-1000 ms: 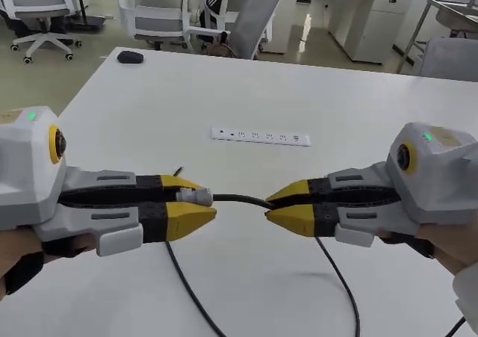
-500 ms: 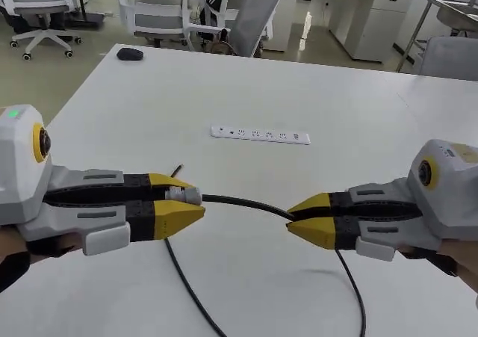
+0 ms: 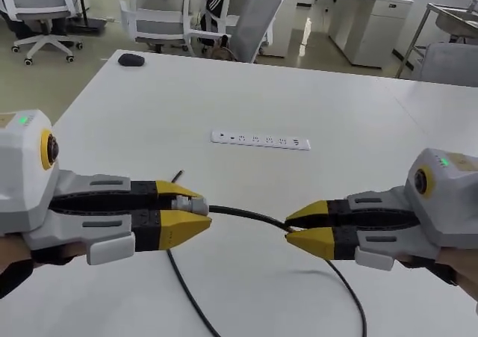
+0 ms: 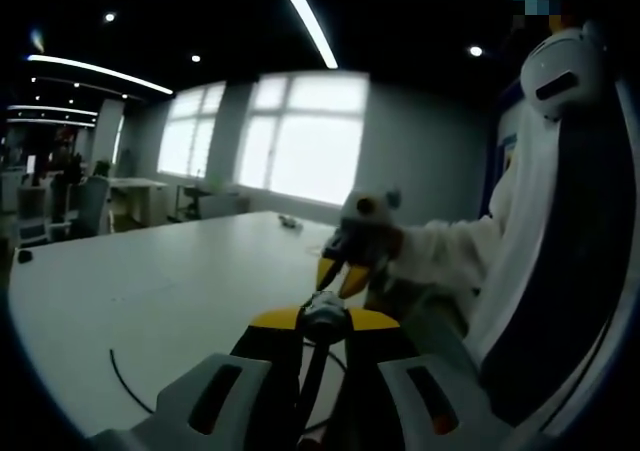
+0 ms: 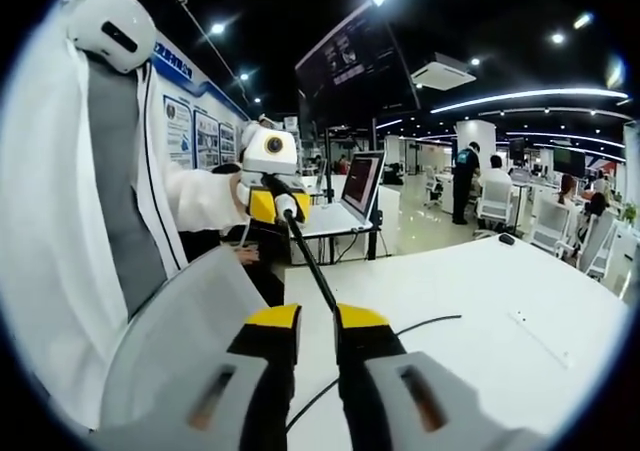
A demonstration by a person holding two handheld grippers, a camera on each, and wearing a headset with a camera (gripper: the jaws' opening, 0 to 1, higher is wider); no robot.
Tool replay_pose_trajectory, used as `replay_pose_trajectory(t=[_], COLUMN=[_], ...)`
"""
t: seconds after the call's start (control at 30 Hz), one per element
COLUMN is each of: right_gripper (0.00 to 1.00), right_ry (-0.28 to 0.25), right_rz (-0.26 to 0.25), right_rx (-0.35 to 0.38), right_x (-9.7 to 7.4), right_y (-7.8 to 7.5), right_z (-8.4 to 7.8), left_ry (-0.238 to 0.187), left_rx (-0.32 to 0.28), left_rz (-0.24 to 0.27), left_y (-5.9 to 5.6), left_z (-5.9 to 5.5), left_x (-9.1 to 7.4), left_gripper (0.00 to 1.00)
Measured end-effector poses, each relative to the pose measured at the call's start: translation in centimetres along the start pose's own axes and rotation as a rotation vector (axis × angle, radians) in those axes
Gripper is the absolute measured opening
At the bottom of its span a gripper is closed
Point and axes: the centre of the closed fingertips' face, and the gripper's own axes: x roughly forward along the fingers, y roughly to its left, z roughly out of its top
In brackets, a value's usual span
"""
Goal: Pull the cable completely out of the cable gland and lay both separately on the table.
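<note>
White table (image 3: 224, 90), round black cable (image 3: 243, 214), grey gland (image 3: 187, 202)

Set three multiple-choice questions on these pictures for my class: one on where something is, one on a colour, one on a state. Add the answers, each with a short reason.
1. Where is the power strip?
A. On the table, beyond the jaw tips
B. On the floor
C. On a chair

2. What colour is the cable?
A. Red
B. Black
C. White

3. How is the cable gland now?
A. Lying alone on the table
B. Dropped on the floor
C. Clamped in the left gripper, with the cable through it

Answers:
1 A: it lies mid-table, past both grippers.
2 B: the stretch between the grippers is black.
3 C: the left jaws close on it, while the right gripper pinches the cable.
</note>
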Motion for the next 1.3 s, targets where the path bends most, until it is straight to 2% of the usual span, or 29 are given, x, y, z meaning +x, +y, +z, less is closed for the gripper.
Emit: replay_pose_trajectory(t=[0.17, 0.3, 0.43, 0.53, 0.63, 0.7, 0.8, 1.1, 1.3], right_gripper=[0.23, 0.31, 0.34, 0.31, 0.26, 0.21, 0.06, 0.05, 0.05], right_ry=[-0.008, -0.023, -0.039, -0.022, 0.005, 0.022, 0.025, 0.035, 0.041], right_rz=[-0.01, -0.006, 0.032, 0.061, 0.107, 0.131, 0.168, 0.149, 0.111], right_rx=[-0.038, -0.074, -0.117, -0.14, -0.145, -0.157, -0.159, -0.149, -0.122], right_x=[0.6, 1.5, 2.8, 3.6, 4.2, 4.4, 4.4, 4.2, 3.4], right_y=[-0.1, 0.0, 0.5, 0.9, 1.6, 2.2, 2.9, 2.5, 1.5], right_z=[1.1, 2.3, 3.5, 3.5, 2.9, 2.4, 2.2, 1.6, 0.9], left_ry=[-0.003, 0.001, 0.02, 0.046, 0.052, 0.054, 0.055, 0.055, 0.029], left_rx=[-0.001, 0.003, 0.013, 0.032, 0.036, 0.034, 0.031, 0.02, -0.012], left_rz=[-0.002, -0.019, -0.056, -0.08, -0.093, -0.099, -0.093, -0.106, -0.091], left_y=[0.0, -0.5, -1.4, -2.0, -2.3, -2.4, -2.1, -1.8, -1.1], left_z=[0.1, 0.1, -0.2, -0.6, -0.7, -0.9, -1.0, -1.2, -1.2], left_x=[0.2, 0.7, 1.5, 2.0, 2.3, 2.3, 2.2, 2.1, 1.3], left_gripper=[0.17, 0.17, 0.17, 0.17, 0.17, 0.17, 0.17, 0.17, 0.17])
